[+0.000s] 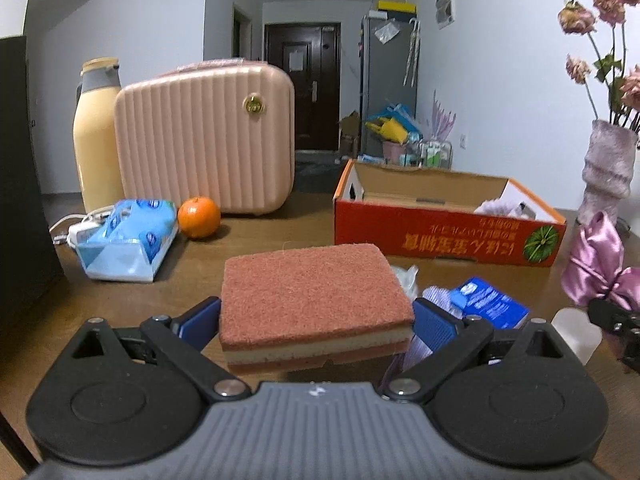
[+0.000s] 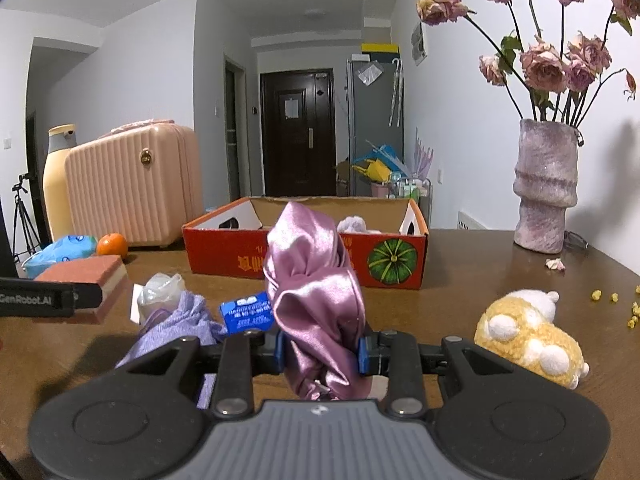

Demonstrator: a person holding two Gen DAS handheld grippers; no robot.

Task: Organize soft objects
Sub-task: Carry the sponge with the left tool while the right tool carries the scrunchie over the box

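Observation:
My left gripper (image 1: 316, 320) is shut on a red-and-cream sponge (image 1: 312, 296) and holds it above the table; the sponge also shows in the right wrist view (image 2: 86, 276). My right gripper (image 2: 320, 350) is shut on a pink satin cloth (image 2: 316, 296), which also shows in the left wrist view (image 1: 600, 276). An open red cardboard box (image 1: 440, 228) stands ahead, with a pale soft item (image 2: 354, 225) inside. A lilac cloth (image 2: 176, 324), a yellow plush toy (image 2: 528, 340) and a blue packet (image 2: 246, 312) lie on the table.
A pink hard case (image 1: 204, 140), a cream flask (image 1: 96, 136), an orange (image 1: 199, 217) and a blue tissue pack (image 1: 128, 240) stand at the left. A vase of dried roses (image 2: 546, 188) stands at the right. A crumpled plastic bag (image 2: 160, 290) lies near the lilac cloth.

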